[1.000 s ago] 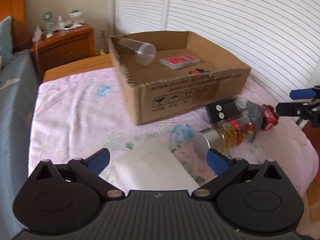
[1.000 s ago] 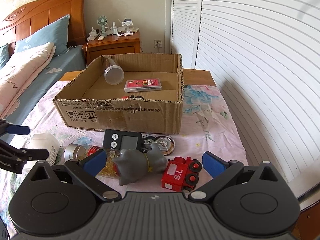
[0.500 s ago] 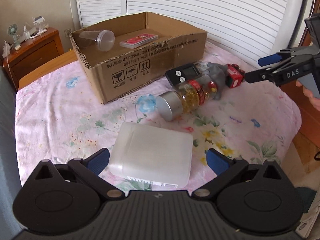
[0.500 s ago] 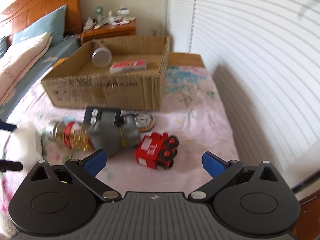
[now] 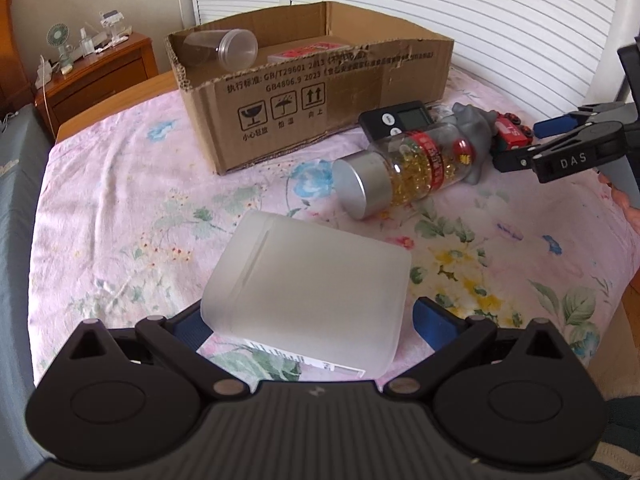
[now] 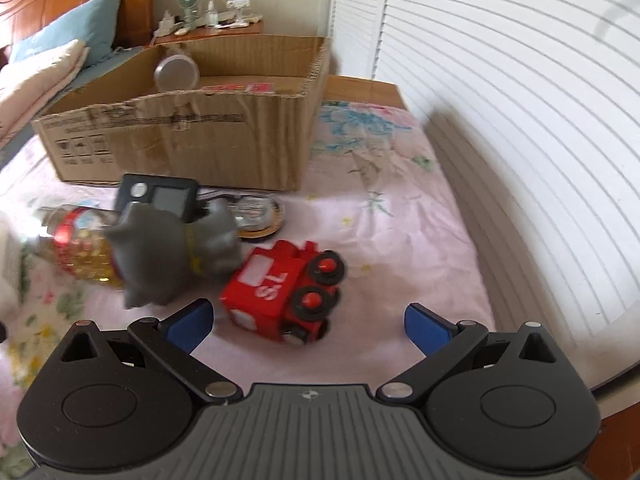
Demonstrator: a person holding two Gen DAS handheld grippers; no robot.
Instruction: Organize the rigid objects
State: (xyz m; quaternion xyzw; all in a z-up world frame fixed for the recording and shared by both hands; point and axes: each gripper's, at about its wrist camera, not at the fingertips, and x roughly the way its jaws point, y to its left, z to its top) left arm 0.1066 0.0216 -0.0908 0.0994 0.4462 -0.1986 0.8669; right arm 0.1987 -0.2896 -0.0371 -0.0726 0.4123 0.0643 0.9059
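A frosted white plastic box (image 5: 308, 280) lies on the floral bedsheet between the open fingers of my left gripper (image 5: 308, 320); contact is unclear. A pill bottle with a silver cap (image 5: 404, 168), a black digital timer (image 5: 398, 120), a grey toy animal (image 5: 476, 128) and a red toy train (image 6: 284, 292) lie in front of the cardboard box (image 5: 320, 96). The box holds a clear cup (image 5: 228, 48) and a red card pack (image 5: 308, 50). My right gripper (image 6: 308, 326) is open, just short of the red train.
A wooden nightstand (image 5: 96, 76) with a small fan stands at the back left. White shutter doors (image 6: 520, 100) run along the right side. A round metal tin (image 6: 256, 216) lies by the timer. Pillows (image 6: 40, 72) lie at the far left.
My left gripper has moved forward so the white box now sits between its fingers. My right gripper has dropped lower and closer to the red train.
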